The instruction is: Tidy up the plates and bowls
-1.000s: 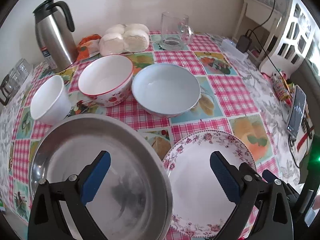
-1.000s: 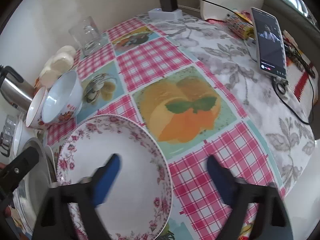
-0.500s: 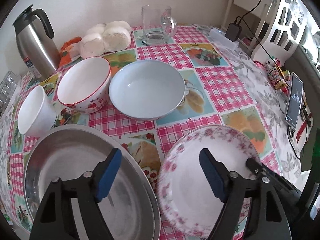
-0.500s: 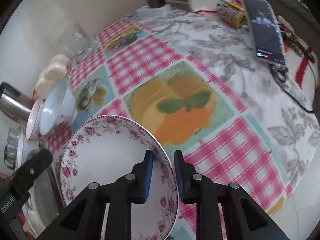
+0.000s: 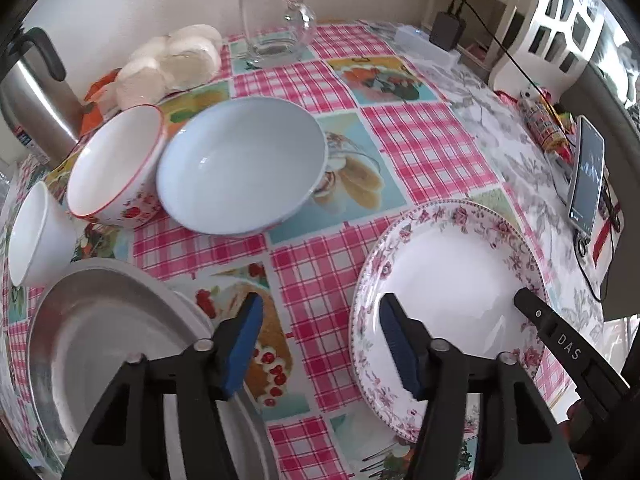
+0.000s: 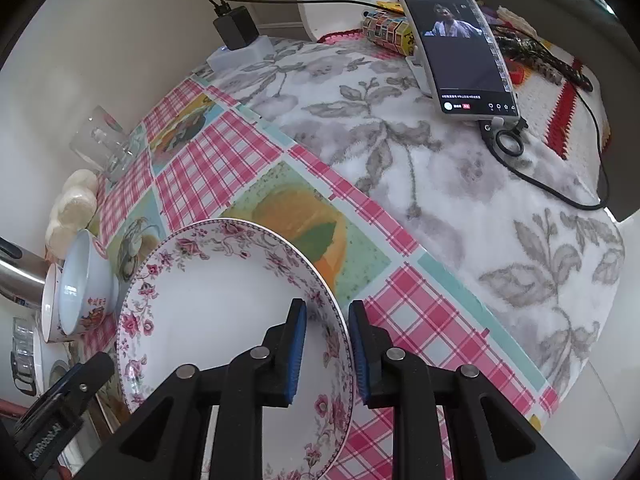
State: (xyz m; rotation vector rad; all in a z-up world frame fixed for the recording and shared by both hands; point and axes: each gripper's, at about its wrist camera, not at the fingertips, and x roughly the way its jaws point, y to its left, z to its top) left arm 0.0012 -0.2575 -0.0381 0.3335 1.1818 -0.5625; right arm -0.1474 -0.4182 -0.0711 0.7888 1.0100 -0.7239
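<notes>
Right claw (image 6: 327, 346) had clamped onto the rim of the white plate with a pink floral border (image 6: 224, 320), tipping it off the checked-cloth counter (image 6: 224, 160) since a second ago; lift begun, likely bound for a stack. Left claw (image 5: 320, 344) had just been closing, half-wide, nothing between its pads. Legible: "DAS" on the right claw's finger, "GenRobot.AI" on the left's

Soft daylight entered from right side, past white lattice panel (image 5: 560, 36). Scene bright, shadows faint. Mild glare on steel plate (image 5: 100, 344) and kettle (image 5: 32, 92). Strong fisheye bending, black vignette at corners. Focus mostly sharp; tablecloth (image 6: 460, 200) slightly washed toward tabletop's right edge.
</notes>
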